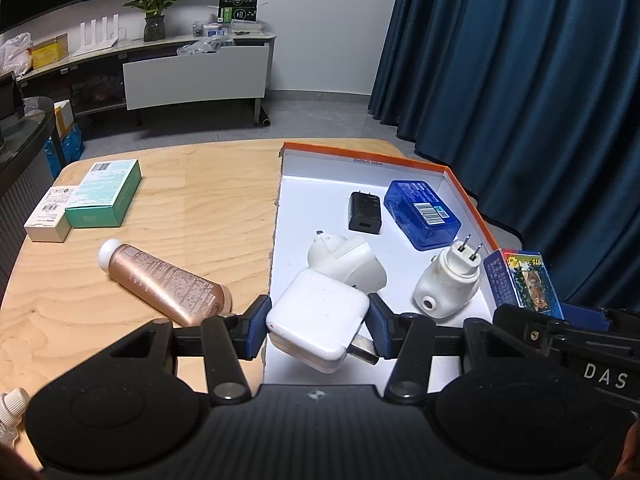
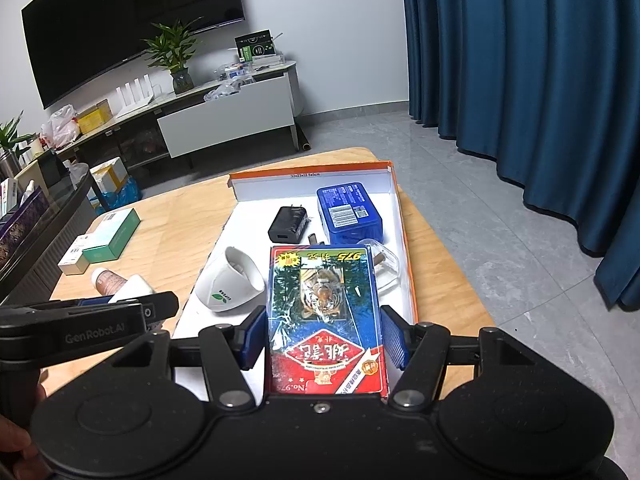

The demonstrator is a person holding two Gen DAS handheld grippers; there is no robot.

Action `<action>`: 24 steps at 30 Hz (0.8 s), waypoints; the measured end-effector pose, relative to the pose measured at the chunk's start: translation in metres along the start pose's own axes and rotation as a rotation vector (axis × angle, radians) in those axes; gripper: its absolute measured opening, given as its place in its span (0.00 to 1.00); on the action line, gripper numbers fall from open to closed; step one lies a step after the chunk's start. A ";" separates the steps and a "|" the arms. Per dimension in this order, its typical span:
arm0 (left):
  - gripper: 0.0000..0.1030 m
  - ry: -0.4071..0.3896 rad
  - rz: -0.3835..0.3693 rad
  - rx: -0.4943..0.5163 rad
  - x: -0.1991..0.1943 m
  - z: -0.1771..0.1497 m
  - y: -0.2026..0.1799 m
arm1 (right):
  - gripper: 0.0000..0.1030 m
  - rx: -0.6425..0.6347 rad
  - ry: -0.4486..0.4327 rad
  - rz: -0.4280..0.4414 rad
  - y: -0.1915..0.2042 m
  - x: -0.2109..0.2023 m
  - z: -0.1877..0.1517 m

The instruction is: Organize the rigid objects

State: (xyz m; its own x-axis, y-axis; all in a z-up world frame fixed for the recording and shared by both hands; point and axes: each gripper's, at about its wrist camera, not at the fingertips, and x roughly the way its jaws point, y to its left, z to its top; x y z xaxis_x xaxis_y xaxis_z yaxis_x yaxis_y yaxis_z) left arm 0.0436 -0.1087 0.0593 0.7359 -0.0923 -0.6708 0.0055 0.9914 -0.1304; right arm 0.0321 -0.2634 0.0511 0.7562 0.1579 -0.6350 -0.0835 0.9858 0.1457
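My left gripper [image 1: 318, 334] is shut on a white square charger [image 1: 318, 316], held low over the near left edge of the orange-rimmed white tray [image 1: 360, 156]. My right gripper [image 2: 324, 340] is shut on a card box with a tiger picture [image 2: 326, 320], held over the tray's near right part. Lying in the tray are a black charger [image 1: 364, 212], a blue box [image 1: 422, 214], a round white adapter [image 1: 346, 258] and a white plug-in device [image 1: 446, 284] with its prongs up. The card box hides part of the tray in the right wrist view.
On the wooden table [image 1: 208, 200] left of the tray lie a copper tube [image 1: 164, 284], a green box [image 1: 106, 194] and a small white box [image 1: 52, 216]. A small white bottle [image 1: 12, 408] stands at the near left. Blue curtains [image 1: 520, 80] hang on the right.
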 end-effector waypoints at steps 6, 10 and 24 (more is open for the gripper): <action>0.50 0.007 0.000 -0.001 0.001 -0.001 0.000 | 0.69 0.000 0.001 0.001 0.000 0.000 0.000; 0.50 0.010 -0.004 -0.001 0.002 -0.001 -0.001 | 0.69 0.001 0.006 -0.002 0.000 0.000 -0.002; 0.50 0.016 -0.002 -0.010 0.004 -0.002 -0.001 | 0.69 0.001 0.009 -0.005 -0.001 0.002 -0.003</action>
State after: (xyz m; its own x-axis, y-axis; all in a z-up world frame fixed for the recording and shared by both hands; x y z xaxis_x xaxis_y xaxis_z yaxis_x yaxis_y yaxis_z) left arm 0.0456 -0.1099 0.0554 0.7247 -0.0958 -0.6824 0.0003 0.9903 -0.1388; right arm 0.0319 -0.2639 0.0470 0.7505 0.1532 -0.6429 -0.0789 0.9866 0.1431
